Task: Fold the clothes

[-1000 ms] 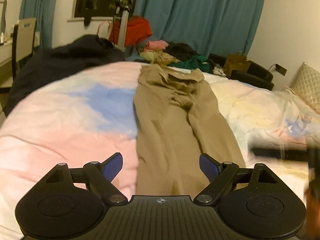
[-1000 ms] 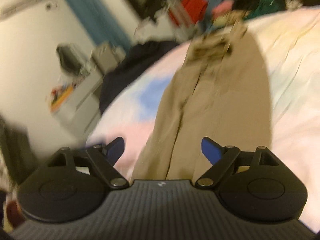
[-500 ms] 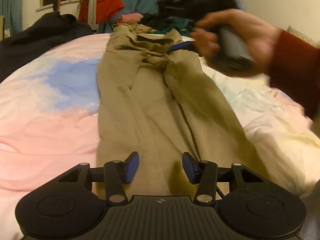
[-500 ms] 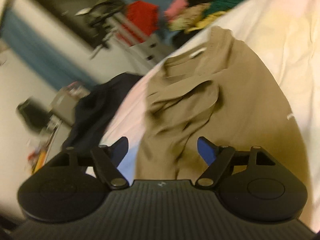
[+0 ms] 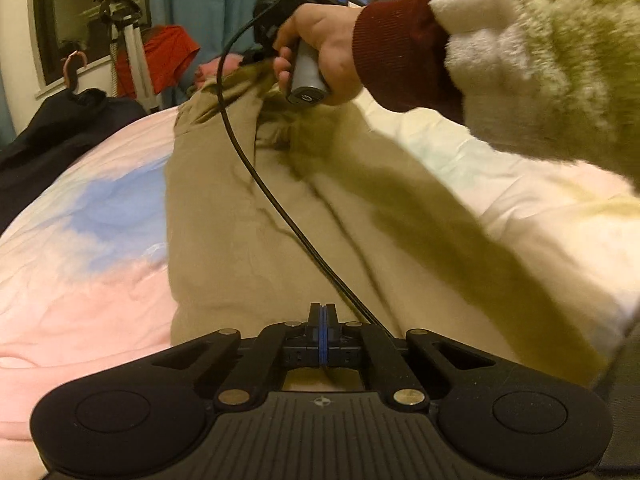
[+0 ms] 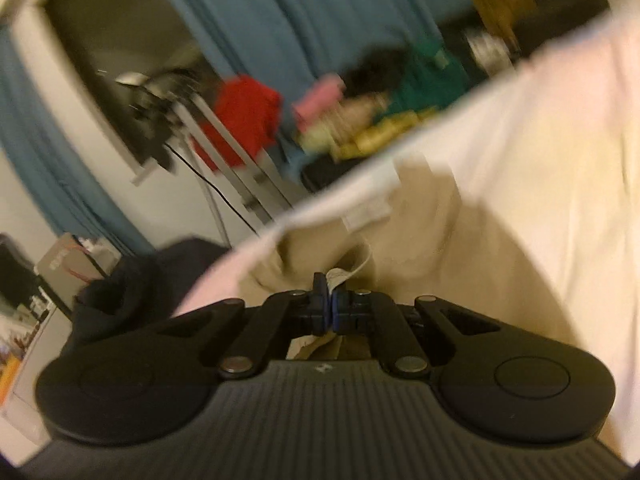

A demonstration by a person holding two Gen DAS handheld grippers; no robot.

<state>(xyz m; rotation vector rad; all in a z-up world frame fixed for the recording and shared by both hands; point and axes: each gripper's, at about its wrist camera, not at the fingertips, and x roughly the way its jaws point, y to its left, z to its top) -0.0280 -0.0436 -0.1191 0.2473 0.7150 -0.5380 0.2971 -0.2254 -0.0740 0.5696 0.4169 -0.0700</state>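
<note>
Tan trousers (image 5: 240, 216) lie lengthwise on the bed, waistband at the far end. My left gripper (image 5: 320, 332) is shut at the near leg hems, with tan cloth showing under its jaws. In the right wrist view my right gripper (image 6: 329, 304) is shut on the trousers' waistband (image 6: 344, 276), which bunches up around its jaws. In the left wrist view the hand holding the right gripper (image 5: 316, 52) is over the waistband, and its cable (image 5: 256, 168) trails across the trousers.
The bed has a pink, blue and cream duvet (image 5: 80, 240). A dark garment (image 5: 60, 128) lies at the far left edge. A pile of clothes (image 6: 360, 120), a tripod (image 5: 128, 52) and blue curtains (image 6: 260, 20) stand beyond the bed.
Both grippers went from open to shut. The left one closed at the leg hems. The right one reached up the bed and closed on the waistband.
</note>
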